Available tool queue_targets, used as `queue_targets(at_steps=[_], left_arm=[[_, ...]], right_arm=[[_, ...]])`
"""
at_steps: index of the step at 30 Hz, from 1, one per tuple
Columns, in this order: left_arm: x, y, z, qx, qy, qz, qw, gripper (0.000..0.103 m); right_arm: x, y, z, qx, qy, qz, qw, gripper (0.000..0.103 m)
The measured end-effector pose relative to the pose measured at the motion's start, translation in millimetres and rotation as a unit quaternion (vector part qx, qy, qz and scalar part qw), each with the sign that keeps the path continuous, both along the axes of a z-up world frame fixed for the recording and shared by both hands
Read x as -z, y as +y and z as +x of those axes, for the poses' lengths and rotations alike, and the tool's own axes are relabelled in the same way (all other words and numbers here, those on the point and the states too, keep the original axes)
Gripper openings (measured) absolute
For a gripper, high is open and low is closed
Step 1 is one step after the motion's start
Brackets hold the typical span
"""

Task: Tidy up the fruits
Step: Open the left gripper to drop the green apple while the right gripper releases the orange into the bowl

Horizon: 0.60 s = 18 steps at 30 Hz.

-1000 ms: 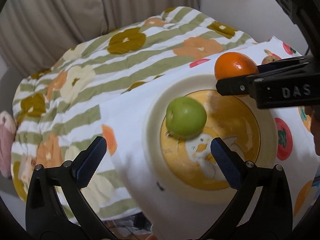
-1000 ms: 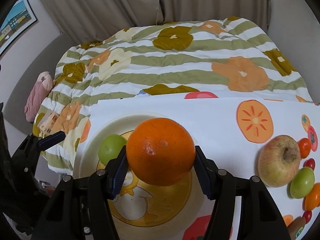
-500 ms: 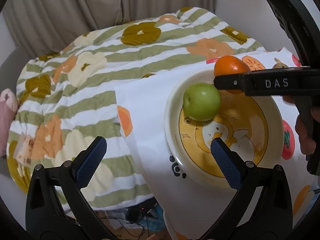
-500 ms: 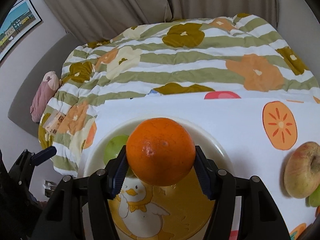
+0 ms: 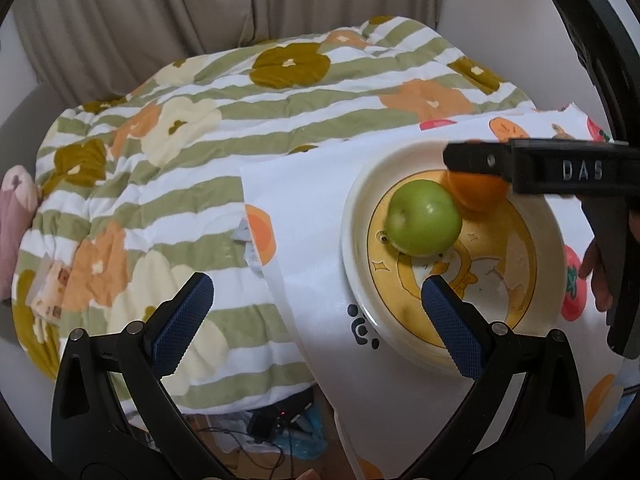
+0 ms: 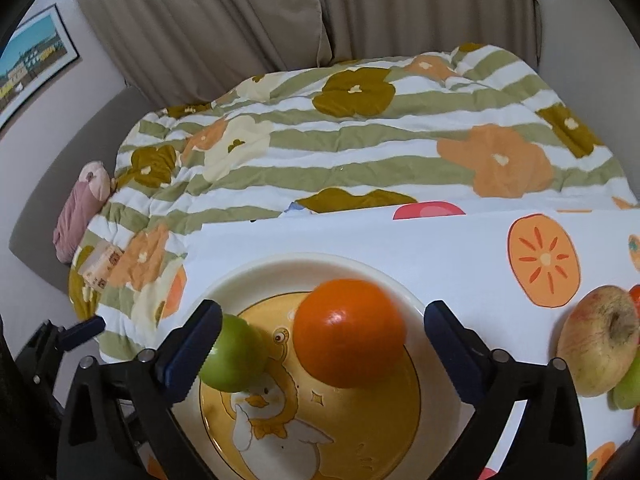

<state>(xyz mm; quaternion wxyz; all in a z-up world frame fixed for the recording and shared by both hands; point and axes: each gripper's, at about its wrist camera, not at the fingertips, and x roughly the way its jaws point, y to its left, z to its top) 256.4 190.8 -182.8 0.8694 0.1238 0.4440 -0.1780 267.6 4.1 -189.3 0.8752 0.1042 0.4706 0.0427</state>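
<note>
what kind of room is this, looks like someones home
Most likely a bedroom at home: a bed under a flower-striped quilt, beige curtains behind it, and a framed picture on the wall. The fruit plate sits on a fruit-print cloth.

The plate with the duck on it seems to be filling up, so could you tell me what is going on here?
A person is sorting fruit onto the plate with two hand-held grippers. The right gripper is opening around the orange, which sits on the plate beside the green apple, its fingers clear of it. The left gripper hangs open and empty at the plate's edge. A reddish apple and smaller fruits wait on the cloth to the right.
</note>
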Motion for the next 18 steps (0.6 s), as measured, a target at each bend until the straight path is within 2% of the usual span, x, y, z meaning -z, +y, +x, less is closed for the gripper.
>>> queue_targets(at_steps=[5,11,18], left_arm=[[-13,5,-2,-0.007,-0.005,-0.007,0.9999,0.103],[-38,7,-15,-0.017,-0.020,-0.011,0.9996,0.103],[-74,-2,-37,-0.025,-0.041,-0.017,0.9987,0.103]], right_arm=[[-6,3,-6,-0.005,0.022,-0.023,0.999,0.101],[-28,3,-24,-0.010,0.028,-0.027,0.999,0.101],[-64,-3,-56,-0.020,0.005,-0.032,0.999,0.101]])
